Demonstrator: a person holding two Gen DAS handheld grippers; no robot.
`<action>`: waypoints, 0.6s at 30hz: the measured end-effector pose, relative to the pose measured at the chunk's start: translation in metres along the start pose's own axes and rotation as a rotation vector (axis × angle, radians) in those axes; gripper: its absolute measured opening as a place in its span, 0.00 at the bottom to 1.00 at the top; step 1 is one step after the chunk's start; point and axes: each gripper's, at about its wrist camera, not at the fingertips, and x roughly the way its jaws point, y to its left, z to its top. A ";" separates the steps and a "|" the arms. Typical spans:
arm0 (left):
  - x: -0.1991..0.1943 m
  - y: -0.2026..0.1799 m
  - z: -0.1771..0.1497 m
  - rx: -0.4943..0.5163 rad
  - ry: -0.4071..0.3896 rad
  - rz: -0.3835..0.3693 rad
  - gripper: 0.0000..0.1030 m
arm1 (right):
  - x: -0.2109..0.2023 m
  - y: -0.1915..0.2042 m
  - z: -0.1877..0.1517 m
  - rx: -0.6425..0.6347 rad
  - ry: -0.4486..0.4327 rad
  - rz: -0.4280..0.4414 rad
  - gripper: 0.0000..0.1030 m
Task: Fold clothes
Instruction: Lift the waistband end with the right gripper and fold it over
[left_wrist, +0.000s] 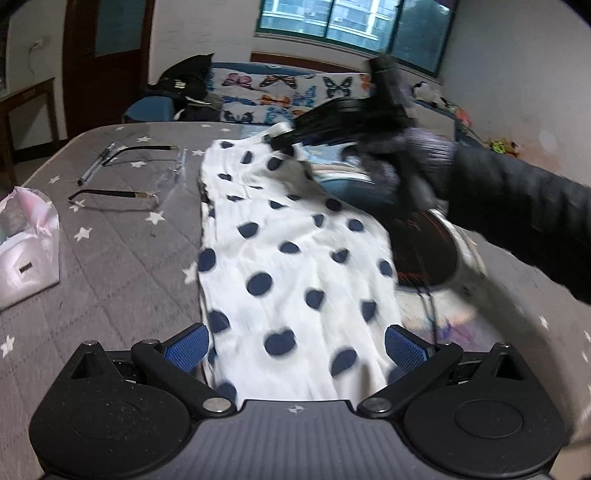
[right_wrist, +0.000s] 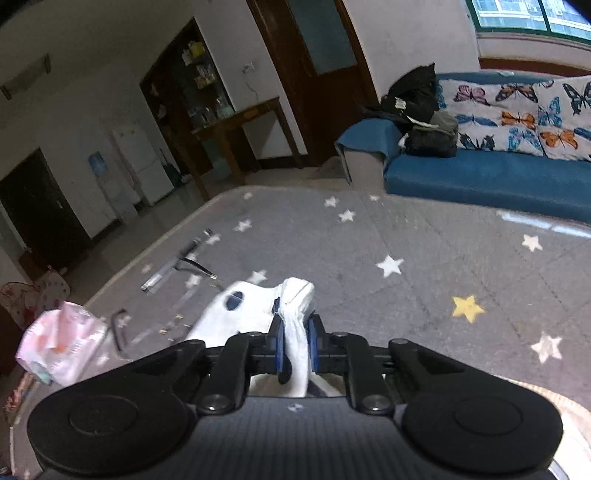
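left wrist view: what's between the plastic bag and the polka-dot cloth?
Glasses and a pen on the grey starred cover, seen in the left wrist view.

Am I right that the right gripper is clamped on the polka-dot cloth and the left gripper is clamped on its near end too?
Not quite. The right gripper is shut on the polka-dot cloth, as the right wrist view shows. The left gripper is open, though: in the left wrist view its blue pads stand wide apart on either side of the cloth's near end.

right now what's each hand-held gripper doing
Left hand-held gripper: open, its fingers either side of the spotted cloth, not gripping it.
Right hand-held gripper: shut on the spotted cloth.
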 end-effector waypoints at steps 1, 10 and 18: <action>0.004 0.001 0.004 -0.003 0.001 0.009 1.00 | -0.006 0.003 0.001 -0.003 -0.008 0.007 0.12; 0.040 0.016 0.039 -0.008 -0.023 0.064 0.99 | -0.059 0.033 0.005 -0.058 -0.063 0.076 0.12; 0.066 0.049 0.054 -0.103 -0.005 0.110 0.96 | -0.110 0.063 -0.009 -0.097 -0.109 0.141 0.11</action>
